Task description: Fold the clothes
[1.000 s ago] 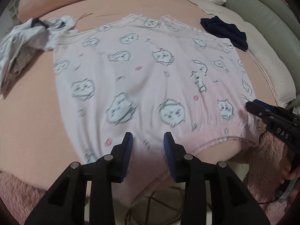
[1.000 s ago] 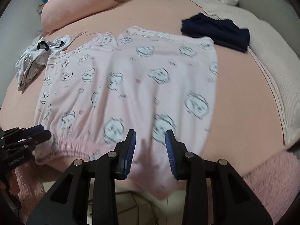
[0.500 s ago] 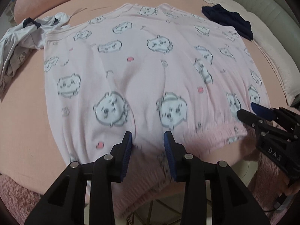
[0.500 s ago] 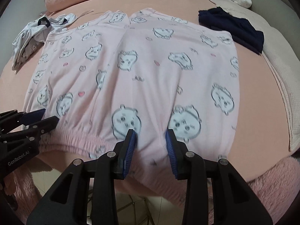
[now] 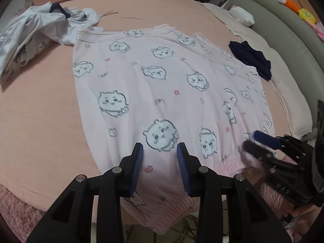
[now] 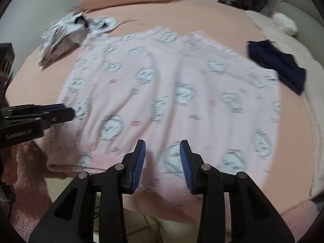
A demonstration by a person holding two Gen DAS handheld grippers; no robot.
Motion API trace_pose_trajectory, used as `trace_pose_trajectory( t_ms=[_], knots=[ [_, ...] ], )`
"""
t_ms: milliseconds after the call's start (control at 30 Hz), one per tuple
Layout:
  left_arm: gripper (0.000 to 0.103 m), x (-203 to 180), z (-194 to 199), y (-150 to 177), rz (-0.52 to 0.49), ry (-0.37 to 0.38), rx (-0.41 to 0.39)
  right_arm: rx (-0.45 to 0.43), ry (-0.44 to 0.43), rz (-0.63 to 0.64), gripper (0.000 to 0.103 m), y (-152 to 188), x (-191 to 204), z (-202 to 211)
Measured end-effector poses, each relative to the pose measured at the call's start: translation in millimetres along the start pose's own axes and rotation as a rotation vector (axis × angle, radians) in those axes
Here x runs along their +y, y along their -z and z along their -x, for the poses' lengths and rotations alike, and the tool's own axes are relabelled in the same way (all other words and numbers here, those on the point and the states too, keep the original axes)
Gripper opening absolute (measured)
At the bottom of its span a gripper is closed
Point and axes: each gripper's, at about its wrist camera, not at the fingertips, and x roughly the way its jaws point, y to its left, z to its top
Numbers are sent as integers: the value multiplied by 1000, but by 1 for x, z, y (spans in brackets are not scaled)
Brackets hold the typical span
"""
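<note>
Pink pyjama shorts (image 5: 162, 93) printed with cartoon animal faces lie flat on a peach bed (image 5: 40, 111), elastic waistband at the near edge, leg hems pointing away, long axis running side to side. The left gripper (image 5: 160, 160) and right gripper (image 6: 162, 158) hover spread apart, holding nothing; "GenRobot.AI" marks the left one

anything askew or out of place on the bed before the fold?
Two things. The pink printed garment lies mostly flat, but its elastic hem hangs over the bed's near edge. A white garment sits crumpled at the far left, its edge touching the pink one's corner. The dark garment is bunched at the far right. Nothing looks damaged.
</note>
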Motion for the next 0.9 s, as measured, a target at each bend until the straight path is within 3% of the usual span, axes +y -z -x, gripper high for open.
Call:
trace_pose_trajectory(
  t_ms=[67, 300, 433, 533, 633, 700, 800, 867, 900],
  knots=[
    [36, -7, 3, 8, -23, 36, -4, 2, 22, 21, 36, 10, -1, 4],
    [37, -63, 0, 24, -263, 154, 10, 9, 100, 96, 36, 44, -3, 16],
    [36, -79, -19, 29, -316, 101, 61, 27, 34, 25, 36, 47, -19, 14],
    [36, -88, -23, 33, -361, 48, 60, 36, 19, 46, 37, 45, -16, 10],
    [36, -89, -26, 32, -339, 29, 64, 41, 21, 87, 51, 45, -5, 7],
    [30, -91, -28, 32, -343, 13, 59, 35, 23, 101, 51, 47, 0, 7],
    [18, -92, -24, 33, -350, 12, 37, 36, 10, 62, 41, 44, -8, 5],
    [12, -91, -19, 32, -346, 25, 22, 31, 10, 29, 16, 41, -16, 5],
    [5, -91, -16, 32, -345, 34, 16, 28, 14, 14, 11, 40, -20, 7]
  ],
)
